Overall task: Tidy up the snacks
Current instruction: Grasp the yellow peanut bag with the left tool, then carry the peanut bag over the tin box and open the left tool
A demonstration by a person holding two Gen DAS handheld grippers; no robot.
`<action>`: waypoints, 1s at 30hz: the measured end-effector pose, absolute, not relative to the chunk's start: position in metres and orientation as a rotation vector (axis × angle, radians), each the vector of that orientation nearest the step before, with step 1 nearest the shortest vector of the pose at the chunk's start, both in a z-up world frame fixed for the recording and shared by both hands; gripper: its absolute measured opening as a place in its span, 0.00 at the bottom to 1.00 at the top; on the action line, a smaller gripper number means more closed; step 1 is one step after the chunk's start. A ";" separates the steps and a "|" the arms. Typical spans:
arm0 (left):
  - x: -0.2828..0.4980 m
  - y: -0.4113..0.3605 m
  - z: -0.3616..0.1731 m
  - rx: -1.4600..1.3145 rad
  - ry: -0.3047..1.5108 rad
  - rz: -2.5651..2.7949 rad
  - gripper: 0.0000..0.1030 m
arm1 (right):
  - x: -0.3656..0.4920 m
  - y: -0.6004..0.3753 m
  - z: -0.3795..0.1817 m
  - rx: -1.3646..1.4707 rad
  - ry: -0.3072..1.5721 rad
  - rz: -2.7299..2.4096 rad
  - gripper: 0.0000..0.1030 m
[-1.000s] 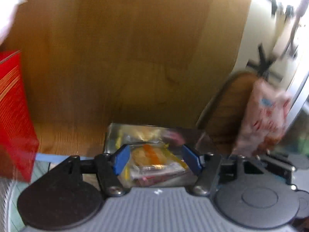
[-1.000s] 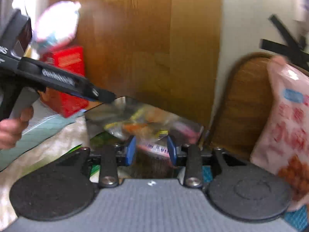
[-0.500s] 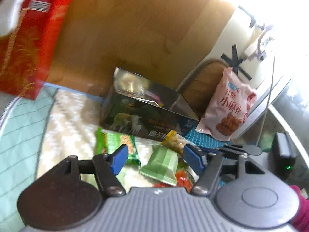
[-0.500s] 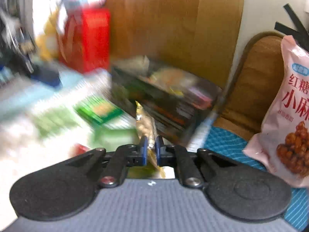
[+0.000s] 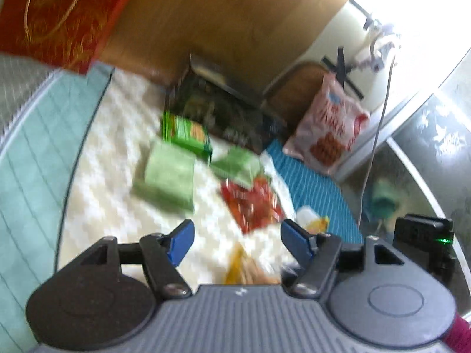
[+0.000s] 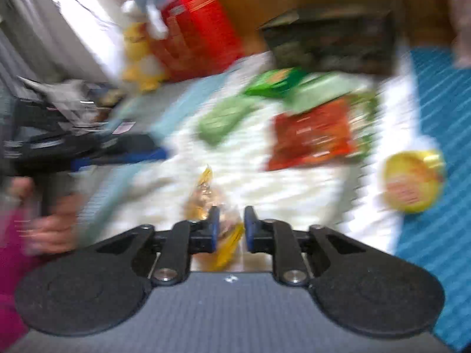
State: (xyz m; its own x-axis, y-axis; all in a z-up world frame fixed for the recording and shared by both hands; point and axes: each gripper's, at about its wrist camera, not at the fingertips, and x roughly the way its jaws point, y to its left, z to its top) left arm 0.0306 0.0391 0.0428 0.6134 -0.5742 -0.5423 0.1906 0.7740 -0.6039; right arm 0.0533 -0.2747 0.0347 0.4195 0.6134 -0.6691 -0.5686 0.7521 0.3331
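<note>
Right tool (image 6: 229,214) is just opening narrowly, apparently releasing the yellow packet (image 6: 200,200) between its jaws; wide, empty left tool (image 5: 235,229) is hovering just short of the red packet (image 5: 250,203), probably next.

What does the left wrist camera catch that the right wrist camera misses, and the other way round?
Only the left view shows the pink snack bag leaning by the wall and a thin cable. Only the right view shows the plush toys, the round yellow snack and the hand gripping the left tongs. Both show the red packet, green packets and dark box.
</note>
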 end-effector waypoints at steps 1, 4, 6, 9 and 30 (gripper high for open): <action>0.029 0.039 0.040 -0.519 0.805 -0.469 0.64 | 0.046 -0.276 0.039 0.017 0.829 0.732 0.33; 0.022 0.037 0.037 -0.475 0.816 -0.485 0.64 | 0.017 -0.279 0.049 -0.028 0.781 0.775 0.36; 0.018 0.035 0.035 -0.465 0.818 -0.505 0.64 | 0.002 -0.277 0.049 -0.076 0.768 0.791 0.43; 0.020 0.028 0.029 -0.455 0.840 -0.528 0.64 | -0.017 -0.260 0.035 -0.193 0.719 0.767 0.43; 0.095 -0.025 0.131 -0.234 0.718 -0.603 0.31 | 0.109 -0.246 0.161 -0.305 0.580 0.580 0.14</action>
